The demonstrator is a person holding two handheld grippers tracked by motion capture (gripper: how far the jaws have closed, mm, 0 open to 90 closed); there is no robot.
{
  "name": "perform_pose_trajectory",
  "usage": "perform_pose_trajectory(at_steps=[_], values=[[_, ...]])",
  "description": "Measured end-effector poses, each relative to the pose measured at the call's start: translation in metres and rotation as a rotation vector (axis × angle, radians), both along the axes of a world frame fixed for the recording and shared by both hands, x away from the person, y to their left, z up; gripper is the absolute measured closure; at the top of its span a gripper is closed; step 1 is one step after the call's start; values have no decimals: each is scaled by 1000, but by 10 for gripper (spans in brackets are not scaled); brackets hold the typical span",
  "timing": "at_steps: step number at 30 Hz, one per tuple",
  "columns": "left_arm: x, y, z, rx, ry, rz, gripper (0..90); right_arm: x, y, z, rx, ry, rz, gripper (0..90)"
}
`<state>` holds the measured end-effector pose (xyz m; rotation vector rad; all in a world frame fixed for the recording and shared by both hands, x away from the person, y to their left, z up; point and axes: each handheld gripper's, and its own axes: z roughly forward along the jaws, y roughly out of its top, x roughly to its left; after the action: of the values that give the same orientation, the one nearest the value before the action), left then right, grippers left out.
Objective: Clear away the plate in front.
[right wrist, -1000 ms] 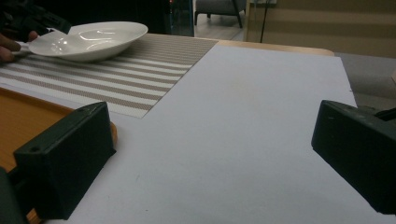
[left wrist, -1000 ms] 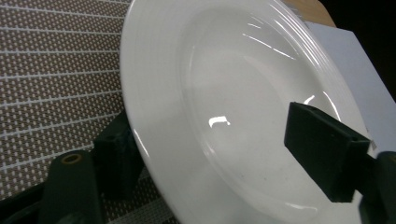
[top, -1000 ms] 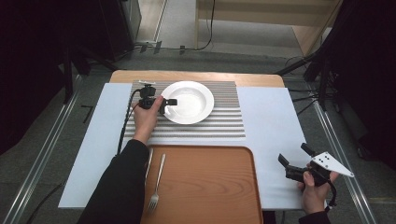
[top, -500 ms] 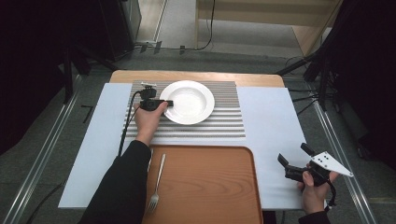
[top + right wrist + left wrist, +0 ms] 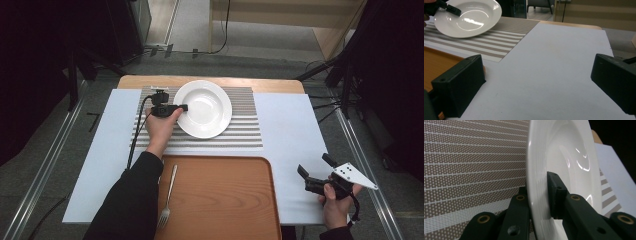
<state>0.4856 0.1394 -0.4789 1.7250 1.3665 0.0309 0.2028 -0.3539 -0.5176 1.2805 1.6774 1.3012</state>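
Observation:
A white plate point(image 5: 204, 107) lies on a striped placemat point(image 5: 240, 131) at the far middle of the table. My left gripper point(image 5: 182, 107) is at the plate's left rim. Its jaws have just been closing, and they now press on the rim between them. In the left gripper view, one pad point(image 5: 555, 187) lies on the plate's point(image 5: 564, 157) inner face and the other jaw sits under the rim. My right gripper point(image 5: 315, 166) is held at the near right over the white sheet, open with nothing between its fingers point(image 5: 459, 82). Its view shows the plate point(image 5: 471, 17) far off.
A wooden tray point(image 5: 220, 200) sits at the near middle with a fork point(image 5: 167, 200) along its left side. A white sheet point(image 5: 295, 130) covers most of the table. Metal rails run along both sides of the table on the floor.
The left gripper's jaws have closed onto the plate's left rim. The hand shifted only slightly beside the plate. The right gripper has stayed where it was.

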Motion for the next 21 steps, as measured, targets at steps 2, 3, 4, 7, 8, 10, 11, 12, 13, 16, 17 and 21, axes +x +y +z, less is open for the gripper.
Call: perform_pose_trajectory(at_steps=[2, 3, 4, 7, 8, 10, 11, 12, 13, 16, 17, 21], values=[[-1, -4, 4, 13, -17, -1, 818, 0, 0, 0, -3, 0, -1, 0], [-2, -6, 5, 18, -19, 7, 818, 0, 0, 0, -4, 0, 0, 0], [-2, -6, 6, 17, -17, 14, 818, 0, 0, 0, -3, -1, 0, 0], [-3, -7, 6, 18, -15, 26, 820, 0, 0, 0, -1, -1, -1, 0], [-3, -8, 7, 17, -14, 30, 820, 0, 0, 0, 0, -1, -1, 0], [-4, -8, 7, 16, -14, 36, 820, 0, 0, 0, 0, -3, 0, 0], [-4, -8, 7, 15, -12, 36, 821, 0, 0, 0, 1, -3, -1, 0], [-4, -7, 7, 12, -11, 41, 821, 0, 0, 0, 2, -3, -2, 0], [-4, -6, 7, 5, -7, 45, 820, 0, 0, 0, 1, -4, -1, 0], [-4, -3, 9, -9, -10, 50, 819, 0, 0, 0, 2, -6, -2, 0], [-5, -2, 10, -14, -14, 49, 818, 0, 0, 0, 1, -6, -1, 0], [-9, 2, 17, -38, -26, 41, 818, 0, 0, 0, 0, -4, -1, 0]])
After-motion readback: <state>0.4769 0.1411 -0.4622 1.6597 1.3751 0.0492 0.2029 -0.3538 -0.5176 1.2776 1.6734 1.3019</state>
